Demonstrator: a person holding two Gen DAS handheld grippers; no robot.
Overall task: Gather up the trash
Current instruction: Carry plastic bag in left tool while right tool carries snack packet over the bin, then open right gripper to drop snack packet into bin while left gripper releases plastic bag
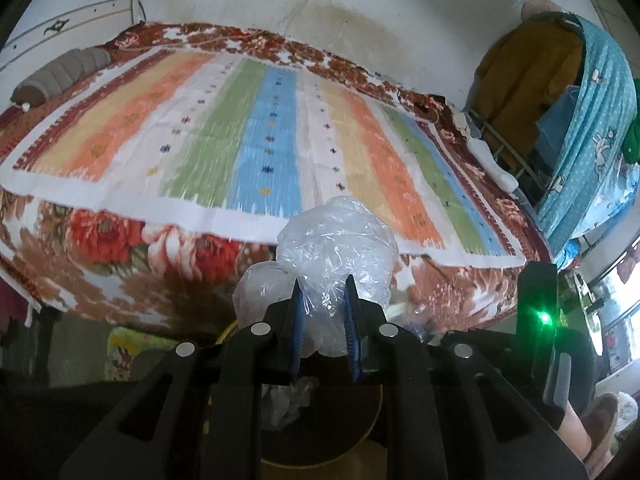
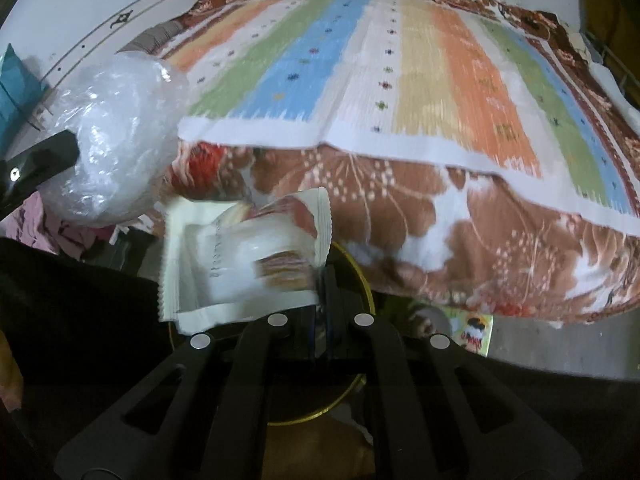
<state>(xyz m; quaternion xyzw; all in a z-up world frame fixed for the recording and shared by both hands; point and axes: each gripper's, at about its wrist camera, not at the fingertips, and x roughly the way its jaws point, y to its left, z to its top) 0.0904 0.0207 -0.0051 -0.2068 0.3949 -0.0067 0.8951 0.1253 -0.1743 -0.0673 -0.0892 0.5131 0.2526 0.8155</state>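
A bed (image 1: 120, 248) fills the upper half of both views, with a striped mat (image 1: 248, 140) laid over a brown floral blanket (image 2: 480, 248) and a stained white wall (image 1: 360, 20) behind it. In your left wrist view, low centre, your left claw (image 1: 323, 284) is clamped on a crumpled clear plastic bag (image 1: 340, 248), its 2 blue pads pressing into the bag's lower part while the rest balloons up in front of the bed edge. That bag also shows at the upper left of your right wrist view (image 2: 120, 140), with the black tip of the left claw touching it. At the centre of your right wrist view, your right claw (image 2: 322, 280) is pinched shut on the right edge of a white snack wrapper (image 2: 240, 256), which hangs out to the left of the fingers. Directly below both claws sits a round dark bin with a yellow rim (image 2: 366, 280); pale scraps show inside it in the left view.
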